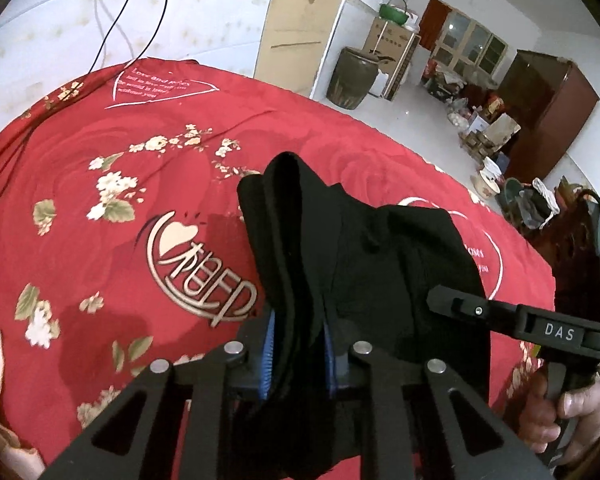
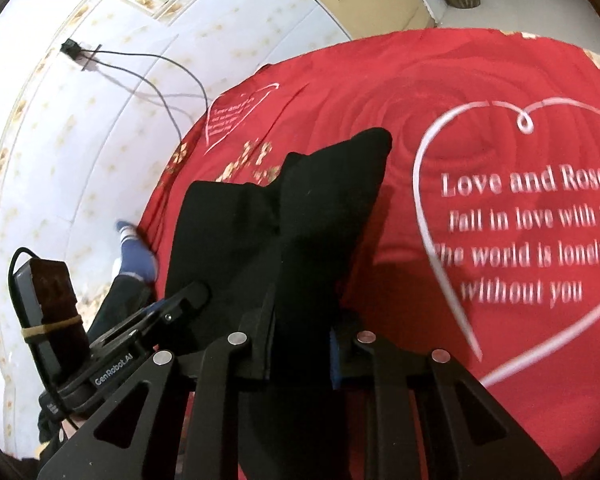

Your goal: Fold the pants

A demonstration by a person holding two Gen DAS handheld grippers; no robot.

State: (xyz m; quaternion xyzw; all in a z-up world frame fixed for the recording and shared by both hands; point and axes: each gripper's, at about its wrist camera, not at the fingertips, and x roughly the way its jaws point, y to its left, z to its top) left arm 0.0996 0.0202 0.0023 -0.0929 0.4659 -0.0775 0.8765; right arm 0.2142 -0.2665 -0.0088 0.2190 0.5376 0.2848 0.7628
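You are gripping the black pants [image 1: 364,264] in both grippers, left gripper [image 1: 298,344] and right gripper [image 2: 300,344], jaws clamped on bunched fabric above the red bedspread [image 1: 140,184].

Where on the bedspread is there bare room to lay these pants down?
Both grippers, left gripper and right gripper, clamp the black pants. The red bedspread lies bare left of the pants, and inside the white heart on their right. Cables crowd the far-left edge.
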